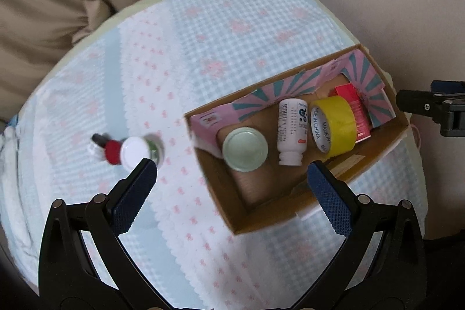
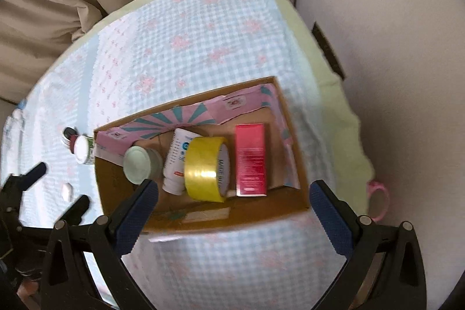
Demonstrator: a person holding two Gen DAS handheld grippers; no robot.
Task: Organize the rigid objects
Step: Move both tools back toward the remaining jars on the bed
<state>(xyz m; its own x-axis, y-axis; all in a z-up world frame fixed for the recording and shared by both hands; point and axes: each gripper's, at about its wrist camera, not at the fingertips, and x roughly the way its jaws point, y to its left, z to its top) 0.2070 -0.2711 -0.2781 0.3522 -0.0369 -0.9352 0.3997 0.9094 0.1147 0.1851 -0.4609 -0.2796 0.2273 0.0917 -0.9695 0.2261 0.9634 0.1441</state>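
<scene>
An open cardboard box (image 1: 255, 214) (image 2: 203, 222) sits on the checked cloth. Inside lie a pale green-lidded jar (image 1: 245, 148) (image 2: 141, 164), a white bottle (image 1: 291, 132) (image 2: 175, 161), a yellow tape roll (image 1: 334, 125) (image 2: 207, 169) and a red carton (image 1: 356, 106) (image 2: 251, 160). Left of the box stand a white-capped green jar (image 1: 139, 151) (image 2: 83, 150) and a small red-capped bottle (image 1: 110, 148) (image 2: 69, 135). My left gripper (image 1: 232, 182) is open and empty above the box's near-left corner. My right gripper (image 2: 234, 198) is open and empty over the box's front wall.
The cloth covers a small round table (image 1: 203, 19) with a pale green edge (image 2: 334, 83). Beige cushions (image 1: 58, 5) lie behind it. A small white object (image 2: 66, 191) lies on the cloth. A pink ring (image 2: 379, 202) hangs at the table's right side.
</scene>
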